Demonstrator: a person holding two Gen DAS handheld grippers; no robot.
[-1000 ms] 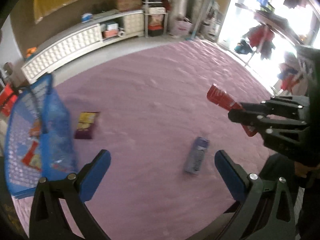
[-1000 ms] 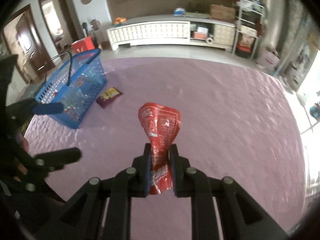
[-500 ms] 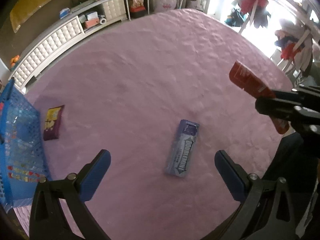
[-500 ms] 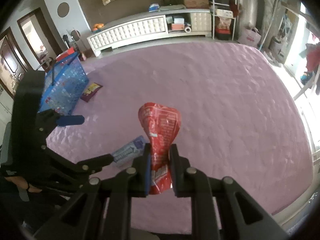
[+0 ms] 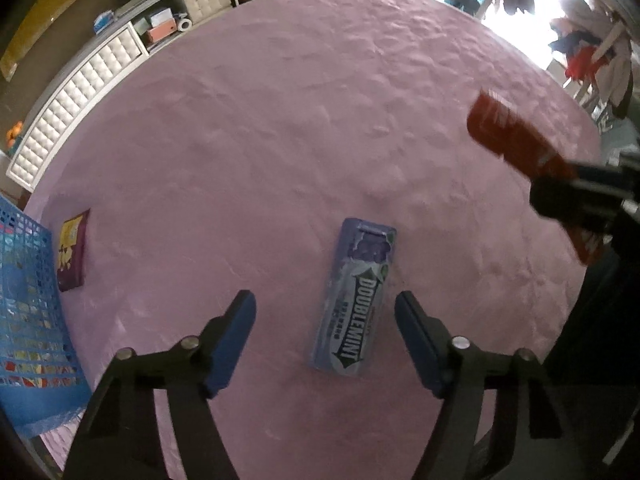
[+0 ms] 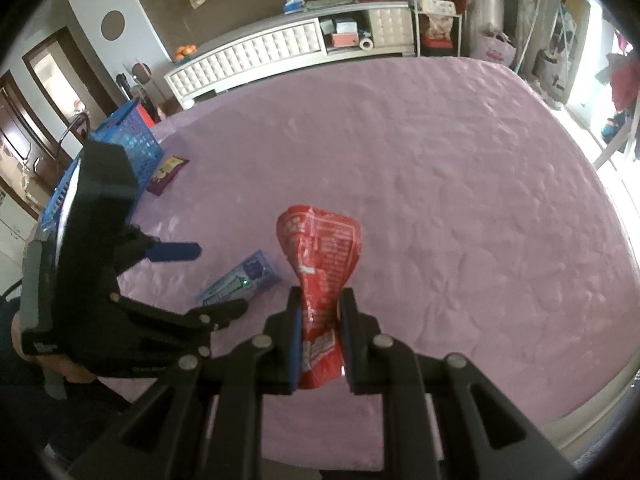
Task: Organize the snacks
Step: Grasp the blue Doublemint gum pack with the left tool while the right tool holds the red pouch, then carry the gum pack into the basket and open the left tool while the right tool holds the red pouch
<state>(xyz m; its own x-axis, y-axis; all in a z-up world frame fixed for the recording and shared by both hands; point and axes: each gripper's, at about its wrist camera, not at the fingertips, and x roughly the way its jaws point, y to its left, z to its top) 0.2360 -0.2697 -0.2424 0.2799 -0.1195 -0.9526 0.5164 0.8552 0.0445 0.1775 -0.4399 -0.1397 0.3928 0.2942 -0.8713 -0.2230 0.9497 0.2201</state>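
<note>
A purple Doublemint gum pack (image 5: 356, 298) lies flat on the pink bedspread (image 5: 280, 140). My left gripper (image 5: 325, 316) is open, its blue pads on either side of the pack's near end, just above it. My right gripper (image 6: 319, 324) is shut on a red snack bag (image 6: 320, 252), held above the bed; the bag also shows at the right of the left wrist view (image 5: 516, 140). The gum pack (image 6: 240, 278) and left gripper (image 6: 188, 280) show in the right wrist view. A blue basket (image 5: 28, 320) with snacks inside stands at the left.
A purple and yellow snack packet (image 5: 72, 250) lies beside the basket. A white cabinet (image 6: 248, 58) and shelves line the far wall. Clothes hang by the bright window (image 5: 592, 52) at the right. The bed's edge is near me.
My left gripper has swung away from the basket and come down over the gum pack, and its jaws have narrowed. The right gripper still holds the red bag.
</note>
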